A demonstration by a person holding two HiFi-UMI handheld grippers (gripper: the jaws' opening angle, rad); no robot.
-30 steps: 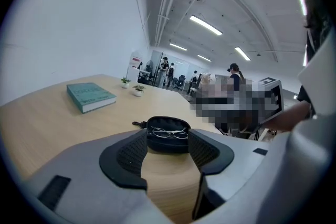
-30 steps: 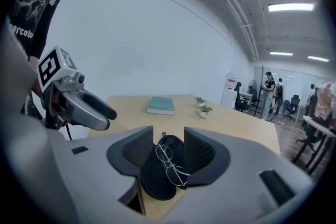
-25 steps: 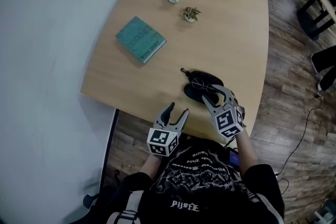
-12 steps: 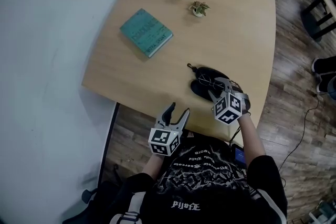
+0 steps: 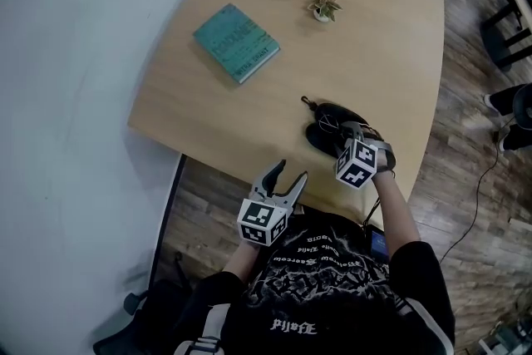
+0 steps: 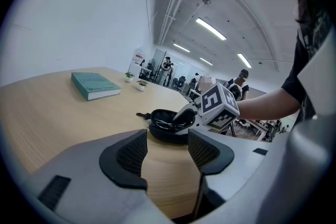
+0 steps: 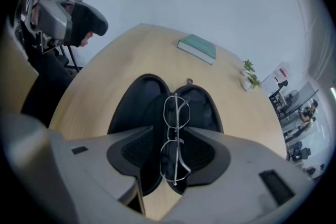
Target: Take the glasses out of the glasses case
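nearest of all, the left hand-held gripper (image 5: pixel 290 172) (image 6: pixel 168 149) is held at the near edge of the light wooden counter (image 5: pixel 366 46) (image 6: pixel 52 113) (image 7: pixel 105 65). its jaws are spread apart and nothing is seen between them. it is pointed towards the far right and is kept well apart from the case. the dark wooden floor (image 5: pixel 208 204) is seen beneath it.

a little farther and to the right, the right hand-held gripper (image 5: pixel 346 132) (image 7: pixel 173 157) is reached down over the black oval glasses case (image 5: pixel 318 143) (image 6: pixel 163 135) (image 7: pixel 134 105). the case is laid open in two halves on the counter, near its near right edge. the thin metal-framed glasses (image 5: pixel 329 127) (image 6: pixel 169 124) (image 7: pixel 176 136) are found folded and set on edge along the middle of the open case. the near lens is clamped between the closed-in pads of the right hand-held gripper, while the far lens is seen sticking out past the fingertips, above the case's hinge line. whether the frame is still touching the case lining cannot be told.

farther off and to the left, a teal hardcover book (image 5: pixel 237 42) (image 6: pixel 95 85) (image 7: pixel 197 49) is laid flat on the counter, well apart from the case.

farthest, near the far edge, two small potted plants (image 5: pixel 325 8) (image 6: pixel 140 85) (image 7: pixel 250 77) are stood close to one another.
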